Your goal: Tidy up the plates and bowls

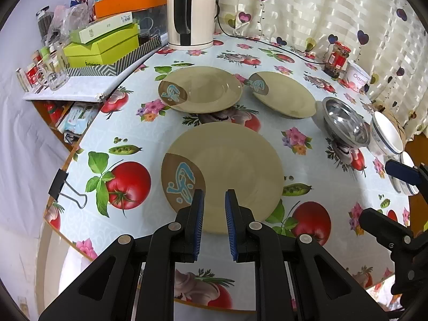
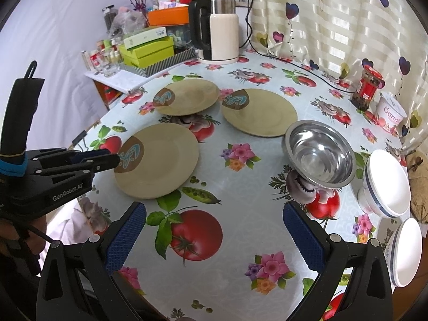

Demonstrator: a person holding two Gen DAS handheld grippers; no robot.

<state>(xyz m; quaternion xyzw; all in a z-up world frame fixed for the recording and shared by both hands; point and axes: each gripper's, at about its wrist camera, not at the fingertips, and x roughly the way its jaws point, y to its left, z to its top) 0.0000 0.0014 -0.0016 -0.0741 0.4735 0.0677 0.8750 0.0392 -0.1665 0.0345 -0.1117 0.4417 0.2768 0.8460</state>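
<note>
Floral tablecloth (image 2: 240, 187), right hand-held gripper (image 2: 214, 230) wide open, empty

A round tabletop (image 2: 240, 240) wears a pale blue oilcloth printed with tomatoes, flowers and pea pods. Behind it on the right hangs a cream striped curtain (image 2: 334, 21) dotted with dark hearts, lit softly from behind. A plain white wall (image 2: 53, 40) fills the left side. A white kettle (image 2: 222, 34) stands at the tabletop's far edge, its black cord (image 1: 267, 43) trailing along the curtain. Beside it, a cluttered shelf (image 1: 72, 91) holds green boxes (image 1: 104, 45) and small jars.
</note>
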